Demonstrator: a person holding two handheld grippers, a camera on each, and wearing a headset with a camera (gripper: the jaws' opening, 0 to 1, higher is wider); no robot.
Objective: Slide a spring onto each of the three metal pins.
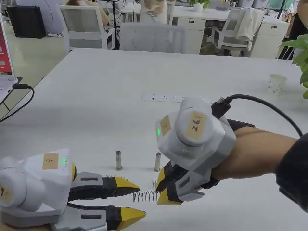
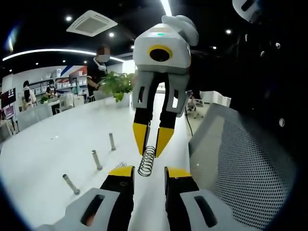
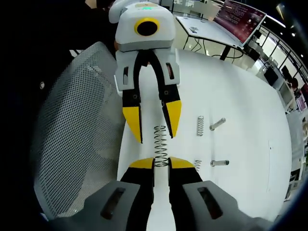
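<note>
Coiled steel wire spring (image 1: 147, 196) lies left-to-right, right end pinched by the right gripper (image 1: 160, 194); free left end reaches between the left gripper's (image 1: 142, 200) parted jaws.

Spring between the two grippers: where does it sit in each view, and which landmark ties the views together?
Head view: the coiled steel wire spring lies low centre, between the left gripper and the right gripper.
Left gripper view: centre, hanging from the right gripper's yellow fingers.
Right gripper view: centre, running from the right gripper's shut fingers toward the open left gripper.
Shared landmark: the grey metal pins on the white table beside it.
</note>
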